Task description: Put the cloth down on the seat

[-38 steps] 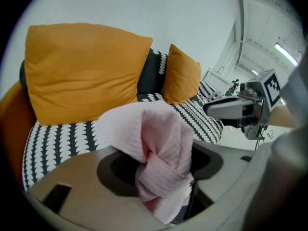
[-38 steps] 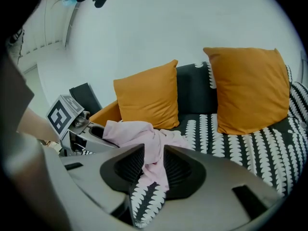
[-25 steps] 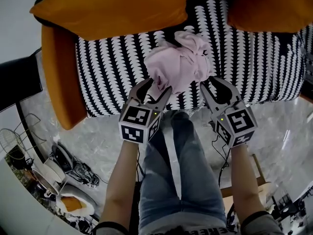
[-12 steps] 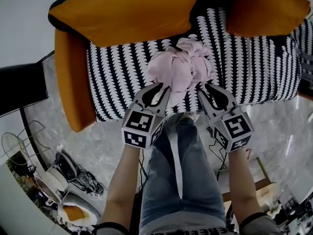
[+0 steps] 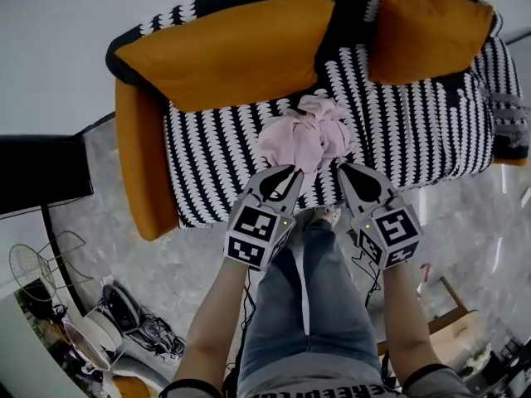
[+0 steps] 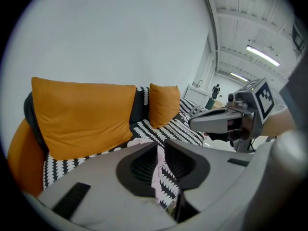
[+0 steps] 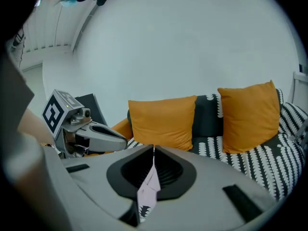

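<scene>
**Cloth clamped on both sides, set-down yet to be made**

Head view: the pink cloth (image 5: 309, 135) is seen bunched over the front part of the black-and-white seat (image 5: 207, 152). Its near edge is taken by the left tool (image 5: 289, 172) on one side and by the right tool (image 5: 343, 171) on the other. From above it cannot be told whether the underside rests on the seat or hangs clear of it. Orange cushions (image 5: 224, 48) are propped along the backrest, behind the bundle and apart from it.

Left gripper view: the jaws have just been closing, and they are now clamped on a strip of pink fabric (image 6: 157, 174) caught between the pads. The patterned seat is glimpsed through the gap below. The right tool is picked up alongside, at the right of this view.

Right gripper view: here too the jaws have just been closing. They are drawn almost together, and a thin fold of the cloth (image 7: 148, 189) is nipped between them and trails down toward the camera. The left tool is seen off to the left.

Progress, as judged: a two-sided hold has been secured and the cloth is already placed over the seat, but nothing has been let go. The cloth has yet to be lowered onto the seat, and both tools have yet to be opened and drawn clear.
</scene>
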Tool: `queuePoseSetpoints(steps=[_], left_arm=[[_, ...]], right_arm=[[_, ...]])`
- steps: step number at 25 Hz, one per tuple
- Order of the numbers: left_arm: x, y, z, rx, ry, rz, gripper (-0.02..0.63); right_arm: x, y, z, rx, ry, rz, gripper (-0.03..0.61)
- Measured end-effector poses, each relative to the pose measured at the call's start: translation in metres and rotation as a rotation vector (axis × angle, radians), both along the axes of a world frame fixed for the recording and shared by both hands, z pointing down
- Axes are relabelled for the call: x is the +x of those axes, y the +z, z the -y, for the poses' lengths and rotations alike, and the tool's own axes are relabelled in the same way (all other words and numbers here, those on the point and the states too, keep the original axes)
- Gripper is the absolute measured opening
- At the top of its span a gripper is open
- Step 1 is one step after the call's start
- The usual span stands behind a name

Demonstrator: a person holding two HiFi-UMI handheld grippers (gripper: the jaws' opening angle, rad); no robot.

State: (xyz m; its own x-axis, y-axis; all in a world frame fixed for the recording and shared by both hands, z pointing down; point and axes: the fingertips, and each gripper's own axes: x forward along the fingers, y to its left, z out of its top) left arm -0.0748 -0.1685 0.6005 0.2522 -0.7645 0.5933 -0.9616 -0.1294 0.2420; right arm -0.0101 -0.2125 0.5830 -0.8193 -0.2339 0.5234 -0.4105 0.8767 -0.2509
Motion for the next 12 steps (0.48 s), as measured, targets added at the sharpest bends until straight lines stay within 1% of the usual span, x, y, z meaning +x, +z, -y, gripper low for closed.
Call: queuePoseSetpoints(steps=[7,12], left_arm=[[0.013,-0.045,-0.011,0.050,0.028,-0.008,0.060],[0.019,-0.077,-0.019,0.087,0.036,-0.027,0.048]], right_arm=[[0.003,-0.040,-0.021,0.008,0.008,0.033,-0.008],[0.007,-0.070,-0.034,0.035,0.002,0.043,-0.009]])
